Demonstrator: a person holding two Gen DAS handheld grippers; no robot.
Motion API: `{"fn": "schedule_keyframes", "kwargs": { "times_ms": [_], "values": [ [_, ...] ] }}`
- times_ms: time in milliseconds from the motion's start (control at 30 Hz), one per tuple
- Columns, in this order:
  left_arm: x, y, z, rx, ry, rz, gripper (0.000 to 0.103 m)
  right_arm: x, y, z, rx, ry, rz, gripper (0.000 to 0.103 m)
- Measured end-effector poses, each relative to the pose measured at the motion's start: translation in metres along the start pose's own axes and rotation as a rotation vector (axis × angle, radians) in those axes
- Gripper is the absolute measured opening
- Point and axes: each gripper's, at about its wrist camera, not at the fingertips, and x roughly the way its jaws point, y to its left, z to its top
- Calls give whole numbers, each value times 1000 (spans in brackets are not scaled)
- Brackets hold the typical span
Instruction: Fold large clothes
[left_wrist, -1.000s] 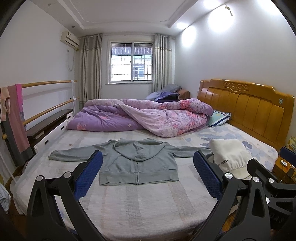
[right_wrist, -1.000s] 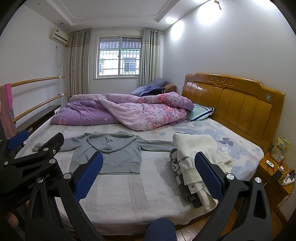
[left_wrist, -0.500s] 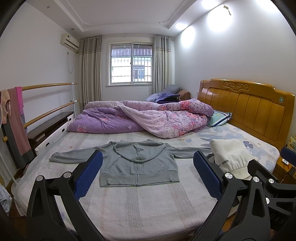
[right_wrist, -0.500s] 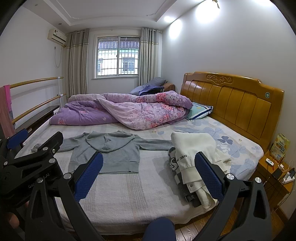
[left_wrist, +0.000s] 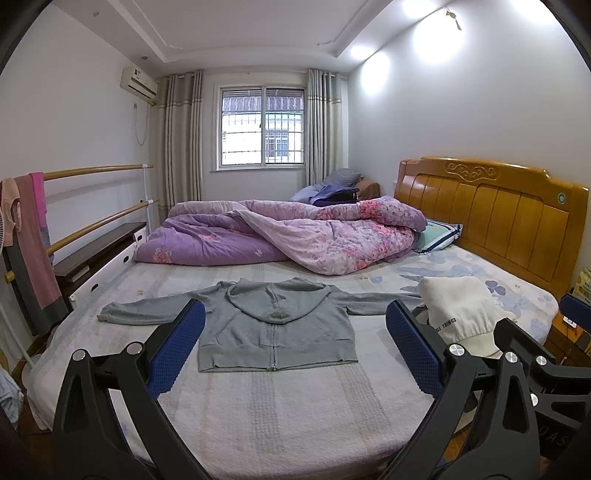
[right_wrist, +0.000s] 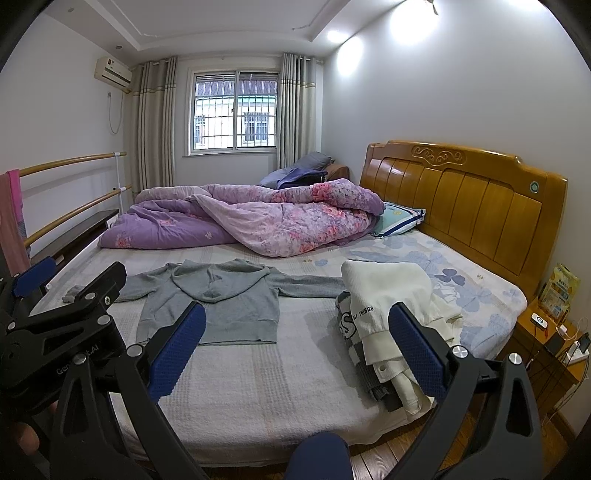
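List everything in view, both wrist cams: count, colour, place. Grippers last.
hoodie: 1, grey, flat on the bed, sleeves spread, zip side up
folded clothes pile: 1, cream top over darker pieces, right of the hoodie near the bed edge
bed: 1, pale checked sheet
duvet: 1, purple floral, bunched at the far side of the bed
pillow: 1, teal with striped edge, by the headboard
headboard: 1, orange wood, right
nightstand: 1, wood, right of bed, small items on top
window: 1, barred, far wall
air conditioner: 1, white, upper left
left gripper: open, empty, above the bed
right gripper: open, empty, above the bed
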Motion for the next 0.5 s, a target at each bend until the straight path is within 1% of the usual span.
{"fn": "schedule_keyframes", "kwargs": {
  "times_ms": [500],
  "values": [
    [0,-1,0,-2,-2,5,98,0,0,0,0,-3,-1,96]
  ]
}}
